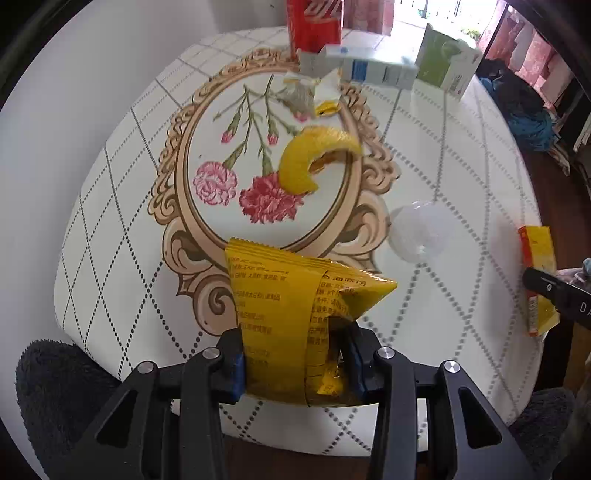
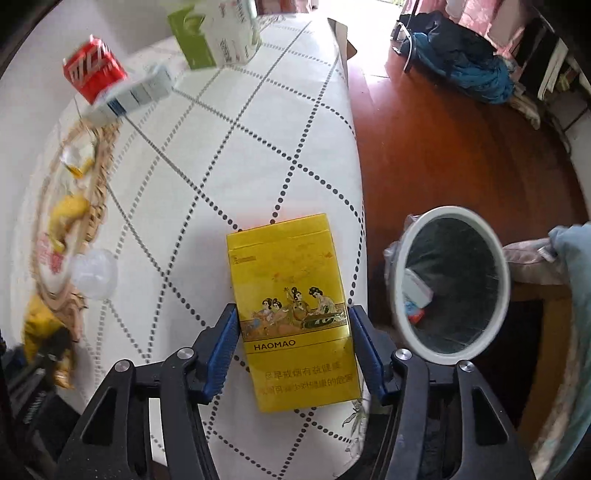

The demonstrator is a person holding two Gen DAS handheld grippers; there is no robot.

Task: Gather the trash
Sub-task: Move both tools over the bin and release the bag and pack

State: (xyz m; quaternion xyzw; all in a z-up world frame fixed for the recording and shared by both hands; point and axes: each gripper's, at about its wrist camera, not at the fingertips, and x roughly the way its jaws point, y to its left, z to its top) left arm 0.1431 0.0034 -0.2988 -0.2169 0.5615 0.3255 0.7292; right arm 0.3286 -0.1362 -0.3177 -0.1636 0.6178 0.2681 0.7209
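Note:
My left gripper [image 1: 295,354] is shut on a crumpled yellow snack wrapper [image 1: 280,302] just above the table's near edge. My right gripper [image 2: 295,343] is shut on a yellow HAOMAO cigarette box [image 2: 291,302] at the table's right edge; the box also shows in the left wrist view [image 1: 537,280]. A yellow peel [image 1: 314,158], a clear plastic lid [image 1: 419,232] and crumpled paper scraps [image 1: 310,94] lie on the white patterned tablecloth [image 1: 122,206]. A white-rimmed trash bin [image 2: 450,284] with a black liner stands on the floor right of the table, with some trash inside.
A red carton [image 1: 314,22], a white and blue box [image 1: 373,68] and a green and white carton [image 1: 447,59] stand at the table's far side. Clothes [image 2: 465,59] lie piled on the brown floor [image 2: 443,158] beyond. A cloth-covered chair [image 2: 554,266] stands right of the bin.

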